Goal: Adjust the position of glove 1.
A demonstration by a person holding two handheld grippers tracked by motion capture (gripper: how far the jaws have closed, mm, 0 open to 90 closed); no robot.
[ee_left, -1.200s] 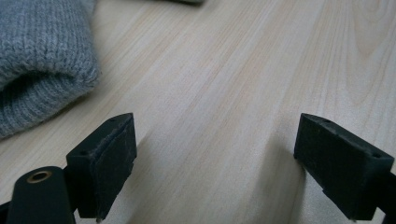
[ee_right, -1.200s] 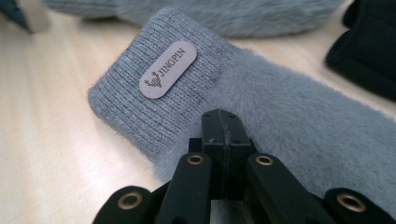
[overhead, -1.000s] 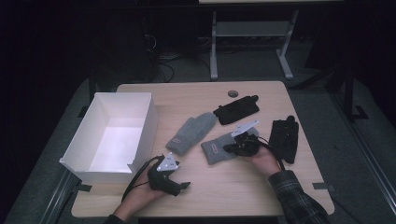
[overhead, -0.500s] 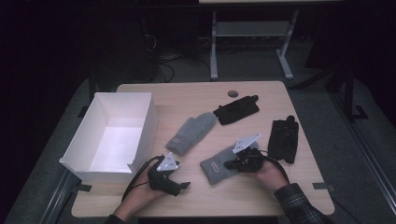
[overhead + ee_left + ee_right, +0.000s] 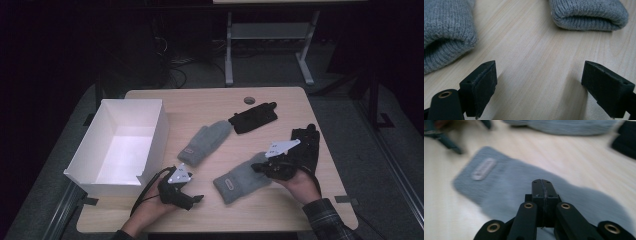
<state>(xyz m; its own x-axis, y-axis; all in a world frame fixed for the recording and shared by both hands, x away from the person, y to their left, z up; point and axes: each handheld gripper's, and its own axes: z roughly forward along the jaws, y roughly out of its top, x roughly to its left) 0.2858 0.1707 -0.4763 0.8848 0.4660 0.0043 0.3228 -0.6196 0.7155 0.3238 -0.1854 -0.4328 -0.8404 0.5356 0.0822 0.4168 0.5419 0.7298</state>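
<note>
Two grey knitted mittens lie mid-table. The nearer mitten lies flat with a label on its cuff. My right gripper hovers over its fingertip end, jaws pressed together with nothing seen between them. The farther mitten lies toward the box. My left gripper rests near the front edge, wide open over bare wood. Both mitten cuffs lie ahead of it.
A white open box stands at the left of the table. One black glove lies at the back centre, another black glove at the right behind my right hand. A round hole sits near the back edge.
The nearer mitten slid toward the front edge with my right gripper, then stayed put. The right gripper has since lifted and drawn back to the right. The left gripper has not moved.
</note>
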